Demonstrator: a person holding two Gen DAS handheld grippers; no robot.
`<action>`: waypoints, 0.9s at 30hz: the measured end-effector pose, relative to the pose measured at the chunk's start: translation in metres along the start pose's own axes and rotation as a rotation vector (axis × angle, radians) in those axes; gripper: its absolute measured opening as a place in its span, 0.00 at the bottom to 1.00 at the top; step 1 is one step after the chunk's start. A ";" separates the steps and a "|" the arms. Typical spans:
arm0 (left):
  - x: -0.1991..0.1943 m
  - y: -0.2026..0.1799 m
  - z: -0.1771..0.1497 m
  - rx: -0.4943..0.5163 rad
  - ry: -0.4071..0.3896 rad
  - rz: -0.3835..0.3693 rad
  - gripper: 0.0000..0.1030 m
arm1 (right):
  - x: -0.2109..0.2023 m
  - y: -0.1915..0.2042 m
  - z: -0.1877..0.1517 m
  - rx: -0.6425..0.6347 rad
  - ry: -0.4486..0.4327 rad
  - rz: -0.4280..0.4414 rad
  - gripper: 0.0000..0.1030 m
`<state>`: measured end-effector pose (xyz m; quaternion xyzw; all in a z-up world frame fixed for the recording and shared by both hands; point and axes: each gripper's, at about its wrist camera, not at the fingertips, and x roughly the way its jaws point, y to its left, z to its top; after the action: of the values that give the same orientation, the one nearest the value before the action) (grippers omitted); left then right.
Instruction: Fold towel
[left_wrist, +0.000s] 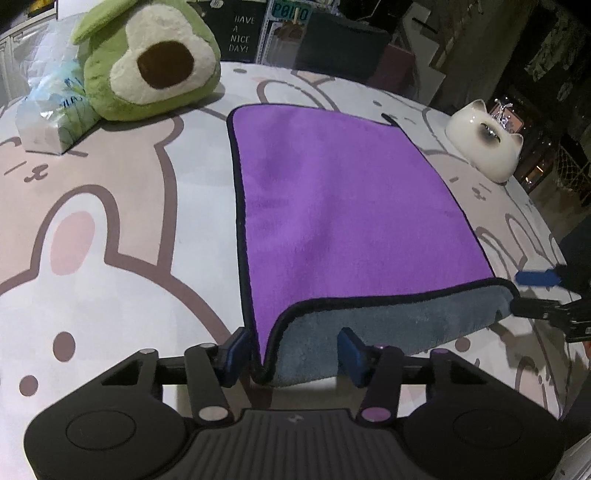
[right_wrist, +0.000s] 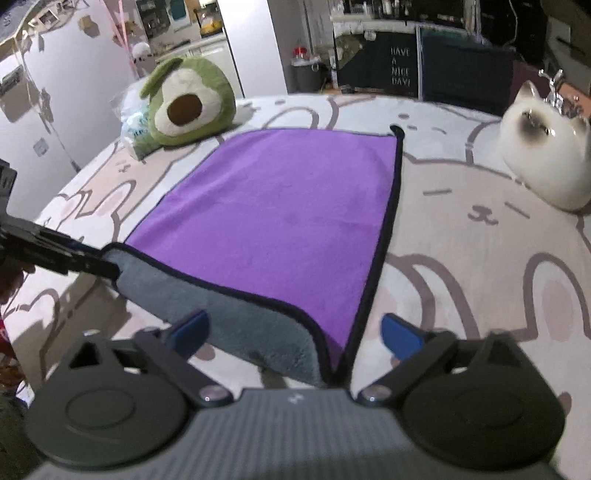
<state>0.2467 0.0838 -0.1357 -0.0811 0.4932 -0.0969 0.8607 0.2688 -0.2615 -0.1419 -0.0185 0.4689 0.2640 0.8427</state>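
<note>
Nearest the lens in the left wrist view, the left gripper (left_wrist: 295, 350) is seen with its blue-padded fingers (left_wrist: 236, 352) set wide apart, the near left corner of the towel (left_wrist: 332, 206) lying between them without being pinched. From that corner the near edge is turned up, so that the grey underside is exposed along the front while the purple face is spread flat on the rabbit-print cover (left_wrist: 110, 236). At the far left of that cover a clear plastic bag (left_wrist: 51, 110) is noted, with a green avocado plush (left_wrist: 147, 62) resting just beside it. Toward the right, a white cat-shaped ceramic piece (left_wrist: 484, 142) stands apart from the towel's far right corner. At the right edge of this view the right gripper (left_wrist: 532, 295) is observed at the towel's near right corner; whether the cloth is gripped there cannot be told from this angle. In the right wrist view, the right gripper (right_wrist: 295, 332) is recorded with its jaws wide, the near right corner of the towel (right_wrist: 280, 210) lying loosely between the pads, and the left gripper (right_wrist: 107, 264) is seen at the left end of the raised grey edge.
</note>
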 end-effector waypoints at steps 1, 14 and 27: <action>-0.001 -0.001 0.000 0.007 -0.008 0.002 0.50 | 0.000 0.001 -0.001 0.006 0.013 0.007 0.76; -0.002 -0.003 0.000 0.028 -0.011 0.021 0.19 | 0.011 0.008 -0.006 -0.054 0.108 -0.013 0.25; 0.003 0.005 -0.005 -0.005 0.046 0.002 0.08 | 0.010 0.007 -0.007 -0.063 0.116 -0.041 0.06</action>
<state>0.2439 0.0880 -0.1422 -0.0806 0.5133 -0.0965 0.8490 0.2648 -0.2532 -0.1523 -0.0696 0.5079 0.2599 0.8183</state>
